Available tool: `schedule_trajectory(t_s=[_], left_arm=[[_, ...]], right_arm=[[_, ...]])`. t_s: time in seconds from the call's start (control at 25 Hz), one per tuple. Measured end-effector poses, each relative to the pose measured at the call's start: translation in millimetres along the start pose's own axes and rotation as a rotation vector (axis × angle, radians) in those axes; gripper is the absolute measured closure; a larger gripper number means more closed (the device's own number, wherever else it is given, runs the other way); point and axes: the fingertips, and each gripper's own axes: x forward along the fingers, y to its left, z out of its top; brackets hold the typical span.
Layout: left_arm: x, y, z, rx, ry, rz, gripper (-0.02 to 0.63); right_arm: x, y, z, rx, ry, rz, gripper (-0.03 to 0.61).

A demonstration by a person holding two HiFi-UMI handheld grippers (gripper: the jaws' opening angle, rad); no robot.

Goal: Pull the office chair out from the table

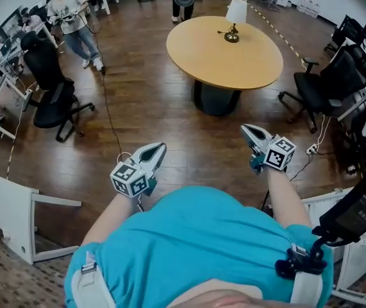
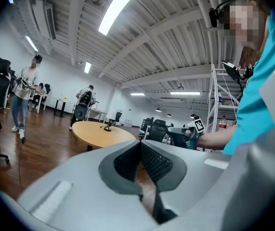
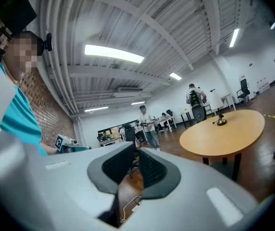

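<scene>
— What is hidden or hard to make out?

— The lower middle of the head view is filled by the teal shirt (image 1: 195,242). A white piece of furniture (image 1: 9,217) at the lower left is cut off by the frame, and its kind cannot be told. The dark object (image 1: 361,212) at the lower right is not made out either.

— Where is the chair found?

— Two are seen. The right-hand office chair (image 1: 327,85) is set against the desks at the right edge, partly lost in clutter. The left-hand office chair (image 1: 51,92) is placed by the desks at the left. Both are well apart from the round table (image 1: 247,63), on which a lamp (image 1: 234,15) is stood. Which one is meant cannot be told.

— And the grippers?

— The left gripper (image 1: 159,148) is seen with its jaws brought together on nothing. The right gripper (image 1: 247,129) is likewise closed and empty. Both are held level, well apart from either chair.

— Is anything stored anywhere?

— A bottle (image 2: 222,122) is seen on a white rack (image 2: 214,105) in the left gripper view.
</scene>
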Motion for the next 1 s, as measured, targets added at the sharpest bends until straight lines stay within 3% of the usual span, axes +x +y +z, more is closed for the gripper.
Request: schedule_trajectory(t_s=[0.24, 0.56, 0.72, 1.0], left_arm=[[-7.9, -30.3, 12.1, 0.025, -0.038, 0.037, 0.594], [49.8, -108.5, -31.8, -0.045, -0.006, 0.055, 0.594], [77.3, -142.6, -50.6, -0.029, 0.024, 0.023, 0.594], [63.2, -142.5, -43.6, -0.008, 0.009, 0.013, 0.594]], right_arm=[[-27.8, 18.3, 12.0, -0.028, -0.019, 0.028, 0.554], [-140.6, 6.3, -0.2, -0.07, 0.008, -0.008, 0.554], [-177.1, -10.5, -11.4, -0.059, 0.023, -0.025, 0.554], [-179.0, -0.3, -12.2, -0.086, 0.022, -0.049, 0.577]])
